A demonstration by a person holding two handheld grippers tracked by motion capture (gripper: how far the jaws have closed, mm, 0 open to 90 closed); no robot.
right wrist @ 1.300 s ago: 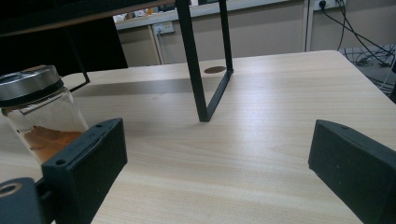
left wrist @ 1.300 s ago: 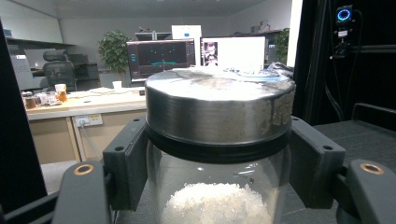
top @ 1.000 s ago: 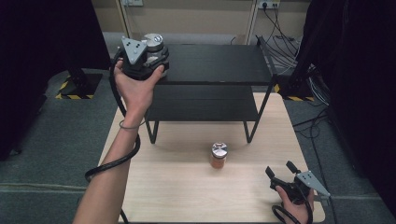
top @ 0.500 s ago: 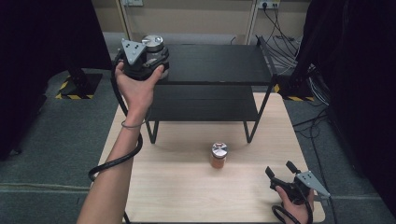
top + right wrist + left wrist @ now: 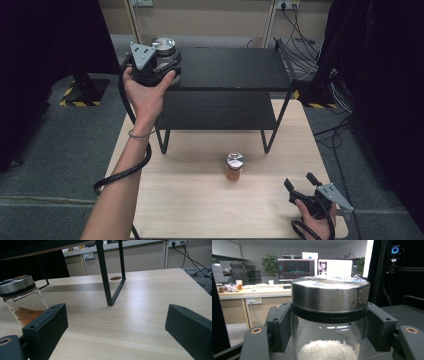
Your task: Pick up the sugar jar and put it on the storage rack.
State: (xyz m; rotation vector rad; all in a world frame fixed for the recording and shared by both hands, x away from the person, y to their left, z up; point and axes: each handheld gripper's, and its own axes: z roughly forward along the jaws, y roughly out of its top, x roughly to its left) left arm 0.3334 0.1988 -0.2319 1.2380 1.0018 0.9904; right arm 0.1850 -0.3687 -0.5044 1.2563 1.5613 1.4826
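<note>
Left hand-held gripper point(image 5: 329, 340) jaws opening around salt jar point(image 5: 329, 315)

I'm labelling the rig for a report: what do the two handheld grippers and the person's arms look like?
Both the left gripper and the right gripper are black with blocky jaws, a grey three-cornered plate on top and a thick black cable trailing. The forearms are bare; a thin band circles the left wrist.

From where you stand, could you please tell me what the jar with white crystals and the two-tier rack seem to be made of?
The jar with white crystals: clear glass by its see-through wall, under a brushed, scuffed metal-looking lid. The two-tier black rack: probably matt painted metal, judging by thin dull legs.
</note>
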